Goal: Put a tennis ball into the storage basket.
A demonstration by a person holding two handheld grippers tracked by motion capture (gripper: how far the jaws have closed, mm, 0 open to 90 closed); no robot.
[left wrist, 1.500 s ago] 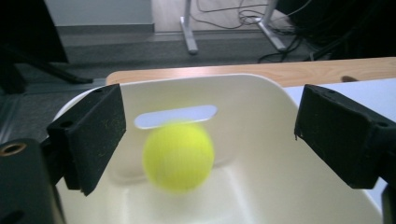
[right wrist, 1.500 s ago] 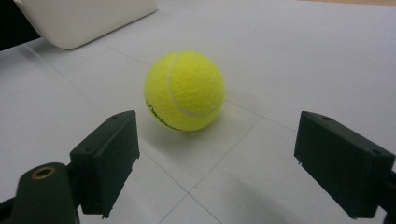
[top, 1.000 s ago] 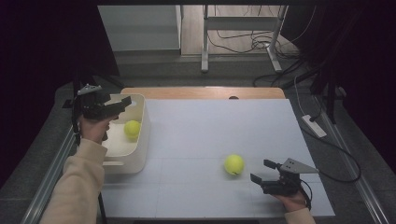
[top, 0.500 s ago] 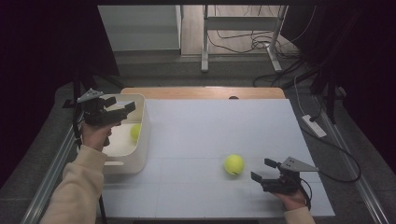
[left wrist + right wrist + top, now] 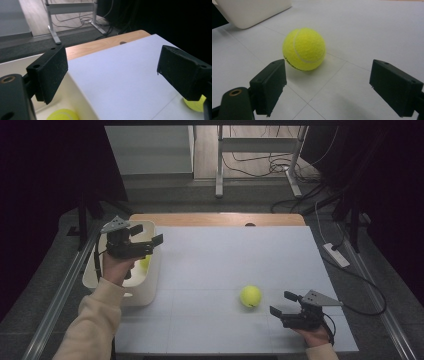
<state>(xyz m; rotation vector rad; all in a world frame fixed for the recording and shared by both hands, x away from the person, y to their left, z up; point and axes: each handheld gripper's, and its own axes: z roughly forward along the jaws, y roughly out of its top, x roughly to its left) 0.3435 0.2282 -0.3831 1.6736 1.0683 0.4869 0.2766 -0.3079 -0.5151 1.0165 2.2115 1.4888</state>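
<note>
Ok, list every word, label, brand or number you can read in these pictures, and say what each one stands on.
Dark print on the yellow felt tennis ball on the white table mat: a short curved line low on its left side, too small and blurred to read.
Second yellow tennis ball in the white plastic bin: no print visible.
Bin, mat, black tool pads: no text.
</note>
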